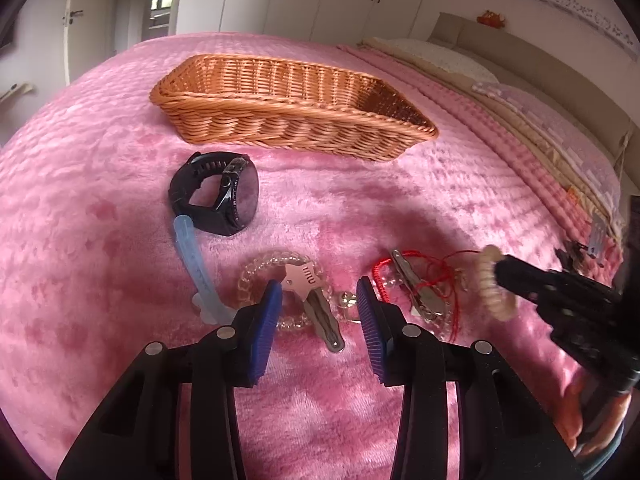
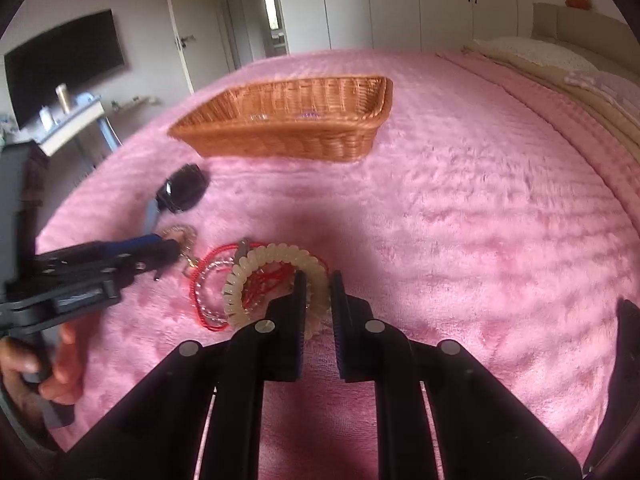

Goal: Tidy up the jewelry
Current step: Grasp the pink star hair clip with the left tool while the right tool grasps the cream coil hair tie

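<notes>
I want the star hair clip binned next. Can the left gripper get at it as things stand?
Probably yes. The left gripper is open with the star hair clip lying between its fingers on the pink blanket. The clip rests across a clear bead bracelet, which might get pinched too.

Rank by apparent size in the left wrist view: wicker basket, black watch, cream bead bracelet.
1. wicker basket
2. black watch
3. cream bead bracelet, held in the right gripper; blurred and nearer the lens, so its rank under the watch is unsure.
</notes>
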